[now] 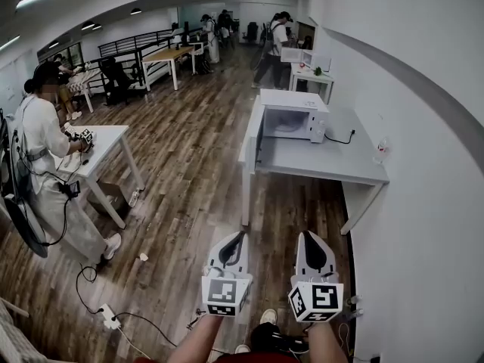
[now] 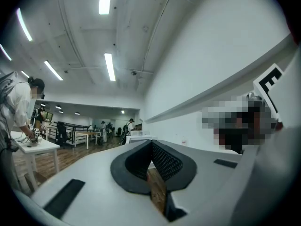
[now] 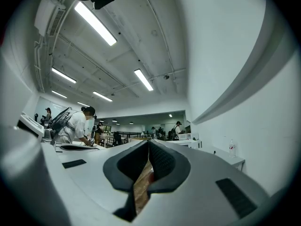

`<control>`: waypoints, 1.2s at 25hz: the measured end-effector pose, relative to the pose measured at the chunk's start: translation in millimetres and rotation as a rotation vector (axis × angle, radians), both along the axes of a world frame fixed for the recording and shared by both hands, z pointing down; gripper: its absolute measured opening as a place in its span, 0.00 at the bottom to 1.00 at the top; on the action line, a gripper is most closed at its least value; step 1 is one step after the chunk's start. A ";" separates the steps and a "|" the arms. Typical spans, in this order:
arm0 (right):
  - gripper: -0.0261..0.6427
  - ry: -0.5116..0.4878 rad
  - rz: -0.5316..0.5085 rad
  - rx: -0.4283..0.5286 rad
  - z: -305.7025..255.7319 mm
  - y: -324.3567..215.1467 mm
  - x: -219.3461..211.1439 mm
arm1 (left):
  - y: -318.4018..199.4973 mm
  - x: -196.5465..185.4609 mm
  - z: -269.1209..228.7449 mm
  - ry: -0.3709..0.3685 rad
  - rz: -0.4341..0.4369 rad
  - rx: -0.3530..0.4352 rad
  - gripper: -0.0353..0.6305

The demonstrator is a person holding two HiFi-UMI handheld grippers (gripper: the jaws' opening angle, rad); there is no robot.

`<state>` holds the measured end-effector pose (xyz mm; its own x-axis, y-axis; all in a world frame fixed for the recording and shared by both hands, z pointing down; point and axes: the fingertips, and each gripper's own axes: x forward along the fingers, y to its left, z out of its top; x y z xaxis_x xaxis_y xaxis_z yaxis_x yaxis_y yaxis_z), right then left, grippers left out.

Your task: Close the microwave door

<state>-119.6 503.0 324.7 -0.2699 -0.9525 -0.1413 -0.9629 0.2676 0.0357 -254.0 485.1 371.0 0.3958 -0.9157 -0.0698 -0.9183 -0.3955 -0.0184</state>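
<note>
With my left gripper (image 1: 240,237) and right gripper (image 1: 309,237) both closed and empty, the microwave (image 1: 295,116) sits well ahead on its surface (image 1: 333,165), door (image 1: 259,131) open, so a careless approach could knock it.

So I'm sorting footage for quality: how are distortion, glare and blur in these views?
Head view: fisheye curves the wall; microwave sharp. Left gripper view: ceiling lights flare, black rim around. Right gripper view: light strips blown out, edges dark.
</note>
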 end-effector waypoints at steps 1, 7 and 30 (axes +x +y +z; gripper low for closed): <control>0.08 0.001 -0.001 0.000 1.5 -5.5 0.4 | -5.2 1.1 1.0 0.000 0.000 0.001 0.09; 0.08 0.002 -0.013 -0.007 6.5 -48.3 10.2 | -47.3 12.6 1.4 -0.005 -0.010 0.004 0.09; 0.08 -0.022 -0.065 -0.023 7.9 -236.5 81.5 | -230.7 77.3 -12.2 -0.022 -0.104 0.025 0.09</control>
